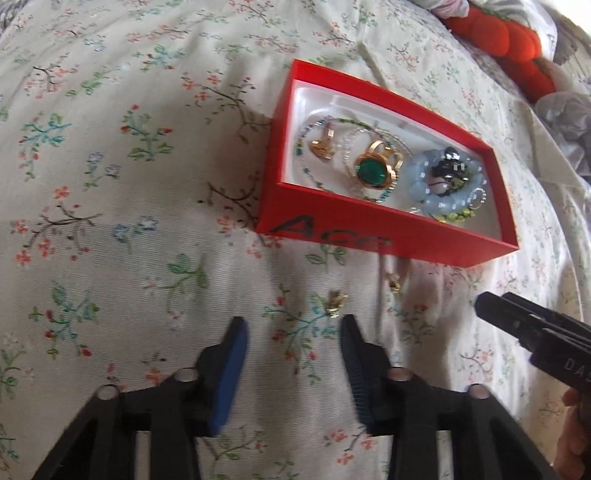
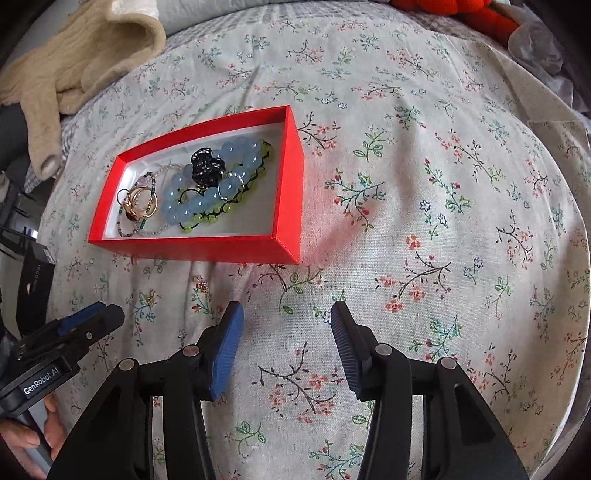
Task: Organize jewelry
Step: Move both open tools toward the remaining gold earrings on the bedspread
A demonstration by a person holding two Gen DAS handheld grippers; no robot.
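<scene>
A red box [image 1: 332, 230] on the floral bedsheet holds a green-stone gold ring [image 1: 373, 169], a blue bead bracelet [image 1: 421, 173], a black hair clip [image 1: 448, 168] and a beaded necklace [image 1: 306, 147]. The box also shows in the right wrist view [image 2: 207, 248]. A small gold earring [image 1: 337, 303] lies on the sheet just ahead of my open, empty left gripper [image 1: 293, 332]. Another small gold piece [image 1: 394, 285] lies near the box's front wall. My right gripper [image 2: 286, 321] is open and empty over bare sheet, right of the box.
The floral sheet [image 2: 443, 184] covers the bed. A beige knitted garment [image 2: 74, 62] lies at the far left. An orange plush [image 1: 506, 33] and crumpled plastic [image 1: 565, 114] lie at the far right edge.
</scene>
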